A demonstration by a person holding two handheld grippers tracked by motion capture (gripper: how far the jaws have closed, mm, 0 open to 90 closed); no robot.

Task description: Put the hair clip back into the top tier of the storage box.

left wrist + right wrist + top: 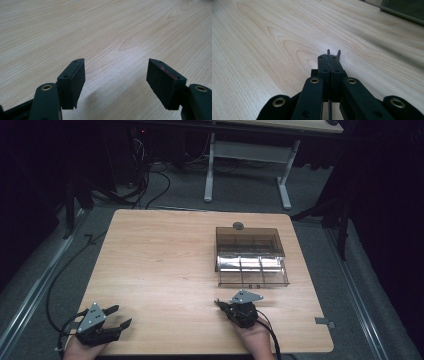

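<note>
left gripper agape, empty | right gripper closed, perhaps on something thin; box ahead

Wide open counter across the left and middle. Only the clear compartment box stands toward the far right corner. A small dark disc lies just behind it.

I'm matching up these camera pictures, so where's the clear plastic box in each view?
High view: clear box right of centre on the table.
Right gripper view: its edge in the top right corner.
Left gripper view: left gripper over bare wood.
Shared landmark: the table's light wood grain.
</note>
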